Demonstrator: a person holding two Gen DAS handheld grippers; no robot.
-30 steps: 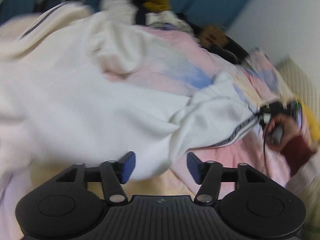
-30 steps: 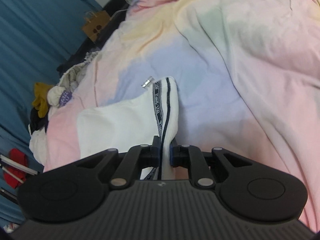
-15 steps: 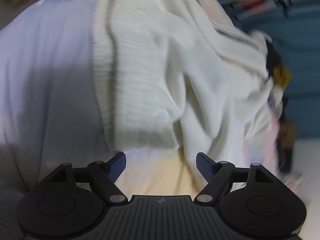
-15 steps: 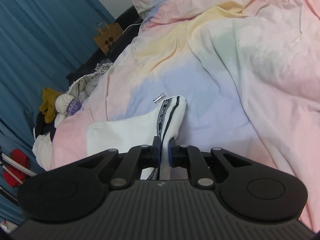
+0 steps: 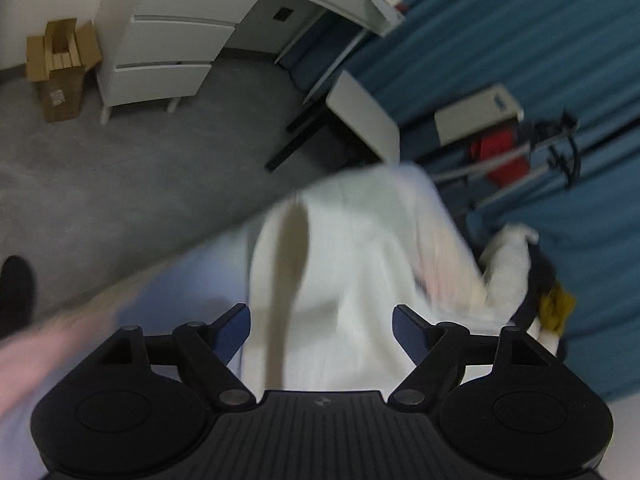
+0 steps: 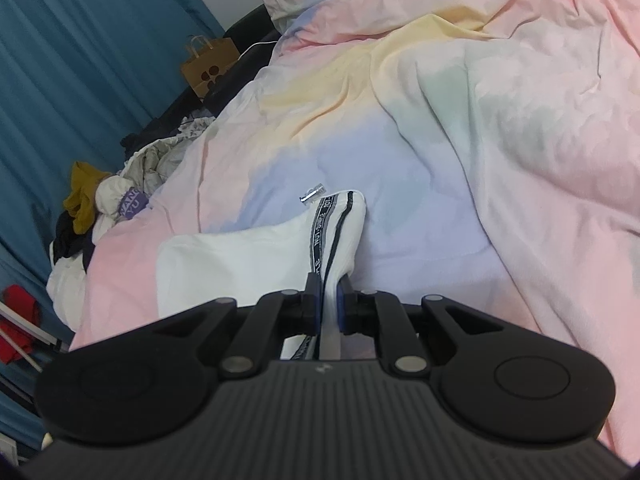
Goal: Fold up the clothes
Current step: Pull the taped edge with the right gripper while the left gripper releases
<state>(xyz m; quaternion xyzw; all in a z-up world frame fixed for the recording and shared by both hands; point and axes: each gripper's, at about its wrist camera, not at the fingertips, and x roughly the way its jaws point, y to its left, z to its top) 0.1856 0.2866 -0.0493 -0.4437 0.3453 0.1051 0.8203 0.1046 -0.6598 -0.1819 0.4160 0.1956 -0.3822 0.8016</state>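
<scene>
Pinching the striped cuff of the white garment (image 6: 256, 264), your right gripper (image 6: 329, 304) is clamped tight on it as the cloth lies on the pastel duvet (image 6: 500, 152). Your left gripper (image 5: 322, 334) is closing slightly, jaws still wide, touching nothing above the garment's blurred body (image 5: 360, 248); beyond lie clothes (image 6: 96, 208) and the blue curtain (image 6: 80, 60).

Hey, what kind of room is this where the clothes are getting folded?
Most likely a bedroom. A pastel rainbow duvet covers a bed, a heap of unfolded clothes sits at its edge by blue curtains, and a white drawer unit stands on grey carpet.
</scene>
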